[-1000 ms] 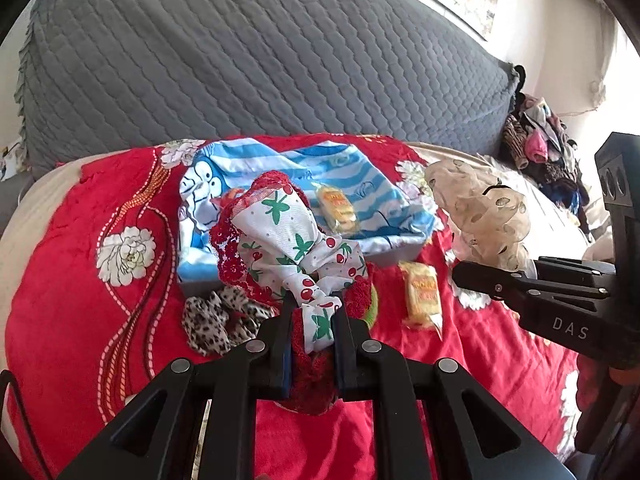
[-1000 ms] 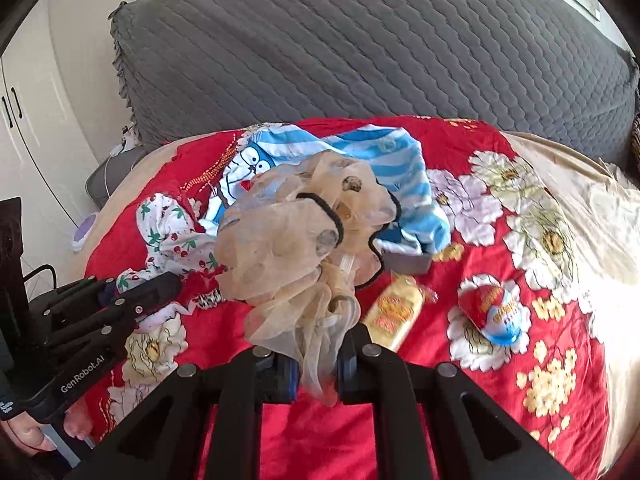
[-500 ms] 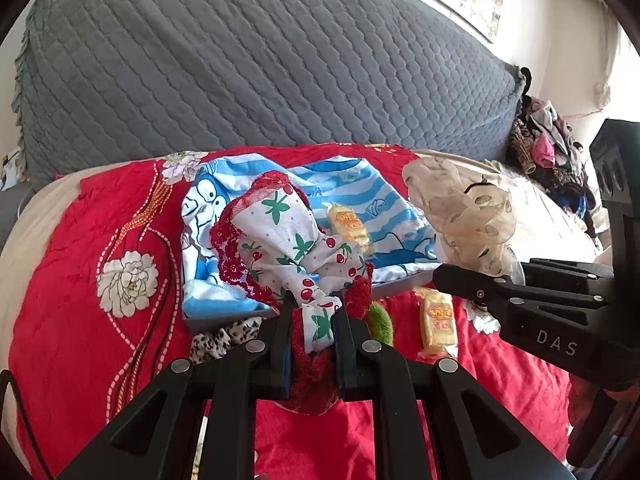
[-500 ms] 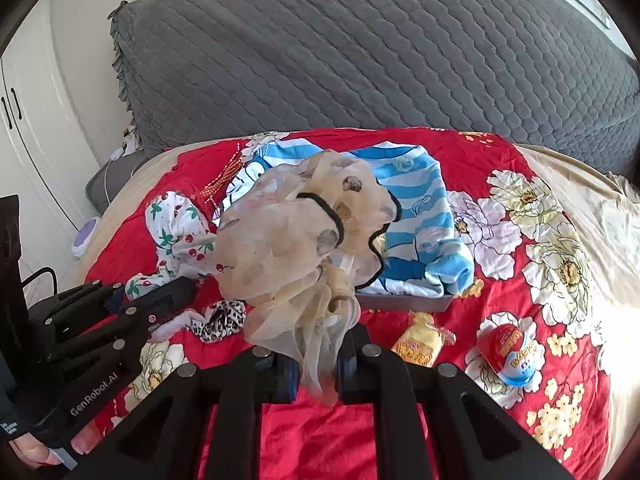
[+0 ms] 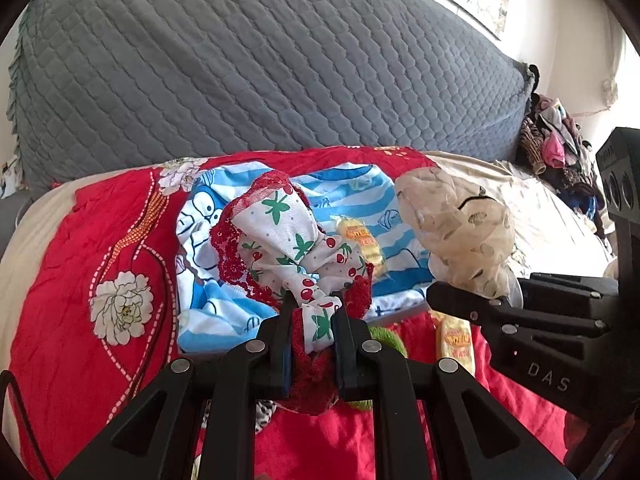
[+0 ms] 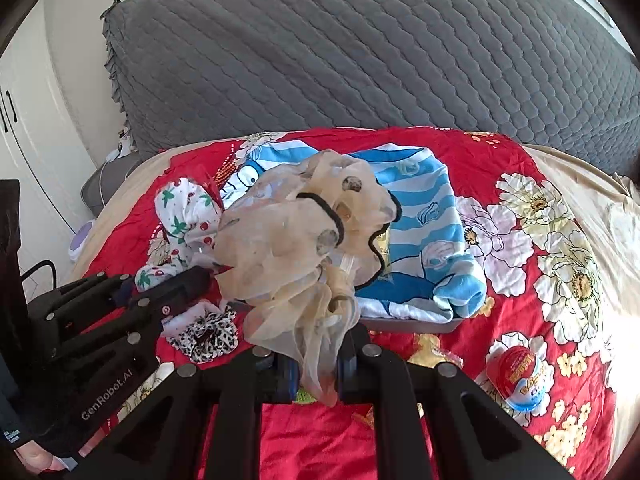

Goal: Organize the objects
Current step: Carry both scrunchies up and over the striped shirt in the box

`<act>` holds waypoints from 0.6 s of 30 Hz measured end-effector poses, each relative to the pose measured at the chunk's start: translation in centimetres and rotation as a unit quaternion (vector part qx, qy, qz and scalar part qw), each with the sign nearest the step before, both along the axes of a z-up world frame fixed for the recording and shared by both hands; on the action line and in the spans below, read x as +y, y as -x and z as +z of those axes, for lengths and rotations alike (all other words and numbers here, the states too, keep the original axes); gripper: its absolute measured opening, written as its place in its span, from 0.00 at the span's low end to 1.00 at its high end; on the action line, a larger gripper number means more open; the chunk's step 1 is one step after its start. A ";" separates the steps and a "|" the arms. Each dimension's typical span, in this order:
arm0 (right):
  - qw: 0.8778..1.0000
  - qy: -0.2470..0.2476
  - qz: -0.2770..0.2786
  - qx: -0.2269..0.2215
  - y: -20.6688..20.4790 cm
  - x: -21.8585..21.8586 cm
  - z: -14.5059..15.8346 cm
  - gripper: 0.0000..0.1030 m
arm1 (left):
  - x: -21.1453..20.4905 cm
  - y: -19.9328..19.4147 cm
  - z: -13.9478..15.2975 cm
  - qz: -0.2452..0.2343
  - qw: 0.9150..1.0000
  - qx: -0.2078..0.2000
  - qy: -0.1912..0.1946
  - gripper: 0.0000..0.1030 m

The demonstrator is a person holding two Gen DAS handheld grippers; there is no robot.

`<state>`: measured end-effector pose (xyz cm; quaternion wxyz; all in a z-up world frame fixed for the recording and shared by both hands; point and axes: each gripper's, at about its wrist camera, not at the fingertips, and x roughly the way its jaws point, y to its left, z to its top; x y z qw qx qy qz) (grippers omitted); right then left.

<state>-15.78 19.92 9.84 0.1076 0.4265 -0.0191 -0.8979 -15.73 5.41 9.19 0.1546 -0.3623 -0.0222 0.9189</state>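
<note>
Comparing the earlier views with this one: both hand-held grippers had carried their loads forward, so the blue striped garment (image 6: 420,216) and the grey tray edge (image 6: 412,325) under it sat closer beneath them than a second before, while the snack packets and leopard scrunchie had slid toward the bottom of the views. Judged from that, the carry toward the tray pile was nearly done and a drop-off came next.

Items, largest first:
- Headboard (image 5: 260,72): grey, quilted in diamonds, padded.
- Bedspread (image 5: 80,240): red, crumpled, printed with white flowers.
- Blue striped garment: soft knit, cartoon face, heaped on the tray.
- Sheer beige fabric (image 6: 288,240): gauzy, spotted, black elastic trim, bunched; the right hand-held gripper (image 6: 318,372) was clamped on its lower tail, holding it above the bed.
- Cherry-print cloth (image 5: 296,248): white cotton, red lace edging, bunched; the left hand-held gripper (image 5: 312,328) was closed on its end, lifting it over the striped garment.
- Leopard scrunchie (image 6: 206,334): ruffled, lying on the bedspread.
- Egg-shaped toy capsule (image 6: 520,376): glossy red and blue, on the bedspread.
- Yellow snack packets (image 5: 362,238), (image 5: 456,344): crinkly film, one on the garment, one on the bedspread.
</note>
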 end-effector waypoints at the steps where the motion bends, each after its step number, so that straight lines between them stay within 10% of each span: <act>1: 1.000 0.000 0.000 0.001 0.2 0.1 -0.1 0.13 | 0.0 0.3 0.0 0.002 1.000 -0.001 -0.001 0.15; 18: 0.999 -0.015 0.001 -0.035 8.3 0.4 -3.5 0.14 | 0.7 7.9 -2.7 0.013 1.000 -0.019 0.017 0.15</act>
